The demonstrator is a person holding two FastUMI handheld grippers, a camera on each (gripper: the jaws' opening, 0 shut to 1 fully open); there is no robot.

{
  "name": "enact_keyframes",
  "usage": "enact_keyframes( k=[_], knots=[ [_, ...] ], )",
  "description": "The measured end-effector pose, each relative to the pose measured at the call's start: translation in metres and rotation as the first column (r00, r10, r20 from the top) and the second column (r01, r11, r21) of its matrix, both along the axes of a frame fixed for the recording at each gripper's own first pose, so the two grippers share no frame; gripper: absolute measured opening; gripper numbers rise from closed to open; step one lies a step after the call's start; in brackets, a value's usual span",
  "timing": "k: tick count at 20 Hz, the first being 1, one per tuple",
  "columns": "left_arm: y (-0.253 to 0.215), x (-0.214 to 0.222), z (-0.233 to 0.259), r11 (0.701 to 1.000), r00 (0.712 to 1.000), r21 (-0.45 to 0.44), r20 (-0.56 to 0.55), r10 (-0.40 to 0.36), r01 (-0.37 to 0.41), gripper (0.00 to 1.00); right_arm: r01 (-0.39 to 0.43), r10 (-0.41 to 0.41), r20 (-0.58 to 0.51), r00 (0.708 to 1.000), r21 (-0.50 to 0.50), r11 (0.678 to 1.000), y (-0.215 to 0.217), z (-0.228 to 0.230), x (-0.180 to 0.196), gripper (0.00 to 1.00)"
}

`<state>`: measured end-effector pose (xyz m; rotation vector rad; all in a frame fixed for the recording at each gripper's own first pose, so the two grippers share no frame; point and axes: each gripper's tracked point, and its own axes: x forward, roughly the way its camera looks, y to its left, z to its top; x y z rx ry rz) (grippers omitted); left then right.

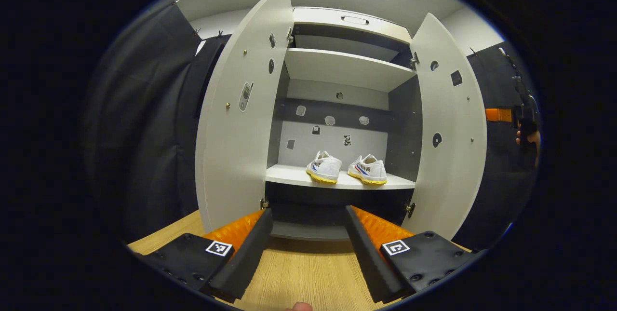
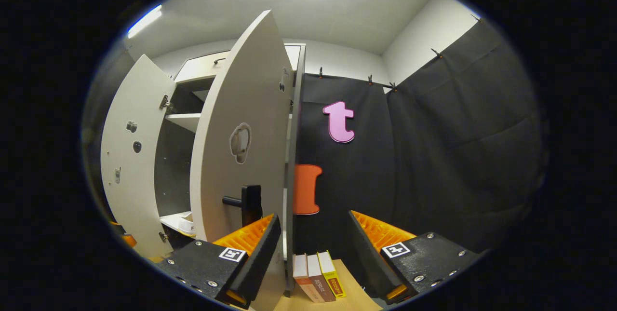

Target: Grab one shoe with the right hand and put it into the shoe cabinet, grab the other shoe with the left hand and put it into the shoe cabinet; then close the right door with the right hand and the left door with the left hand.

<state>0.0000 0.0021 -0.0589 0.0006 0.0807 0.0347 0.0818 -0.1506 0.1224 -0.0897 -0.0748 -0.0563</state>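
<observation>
1. Standing wide open, the shoe cabinet [image 1: 337, 108] faces the left gripper view head on, its left door [image 1: 241, 108] and right door [image 1: 448, 123] both swung out toward the camera.
2. Both white shoes sit on the lower shelf [image 1: 294, 176] inside: the left shoe [image 1: 324, 167] and the right shoe [image 1: 368, 169] rest side by side, toes forward, just apart from each other.
3. Small dark and pale stickers dot the inner faces of the doors and the back panel [image 1: 332, 123] of the cabinet.
4. Hanging in front of the cabinet over a wooden tabletop [image 1: 299, 272], the left gripper [image 1: 308, 248] has its fingers spread apart with nothing between them.
5. At the far right edge of that view a hand [image 1: 528, 138] holds the other gripper beside the right door; its fingers are too small there to judge.
6. In the right gripper view, the right gripper [image 2: 313, 258] also has its fingers apart and empty, and it sits close to the outer face of the right door [image 2: 241, 147], seen nearly edge on.
7. A black door handle [image 2: 248, 203] sticks out of that door just above the gripper's left finger [image 2: 250, 253]; I cannot tell whether they touch.
8. Past the door edge, a sliver of a white shoe [image 2: 185, 224] shows on the shelf.
9. Three books [image 2: 318, 275] stand upright on the tabletop between the gripper's fingers, farther off, against the black cloth wall [image 2: 434, 156].
</observation>
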Motion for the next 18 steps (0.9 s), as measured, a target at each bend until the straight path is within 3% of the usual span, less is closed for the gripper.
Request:
enact_keyframes(
  k=[5, 9, 16, 17, 18],
  knots=[
    [0.006, -0.001, -0.001, 1.0, 1.0, 0.007, -0.006, 0.002, -0.002, 0.97, -0.074, 0.074, -0.009, 0.997, 0.028, 0.997, 0.036, -0.005, 0.008, 0.87],
    [0.014, -0.002, 0.001, 1.0, 1.0, 0.019, 0.002, 0.014, -0.014, 0.97, -0.111, 0.111, -0.004, 0.994, -0.007, 0.994, 0.064, -0.006, 0.015, 0.87],
    [0.025, -0.003, 0.007, 0.999, 0.999, 0.013, -0.006, 0.034, -0.034, 0.97, -0.227, 0.228, -0.033, 0.973, 0.027, 0.973, 0.115, -0.023, 0.042, 0.9],
    [0.026, -0.002, 0.007, 0.999, 0.999, 0.013, -0.008, 0.036, -0.036, 0.97, -0.24, 0.241, -0.038, 0.97, 0.029, 0.97, 0.121, -0.025, 0.048, 0.86],
    [0.027, -0.003, 0.007, 0.999, 0.999, 0.011, -0.01, 0.037, -0.037, 0.97, -0.255, 0.256, -0.042, 0.966, 0.033, 0.966, 0.128, -0.028, 0.052, 0.91]
  ],
)
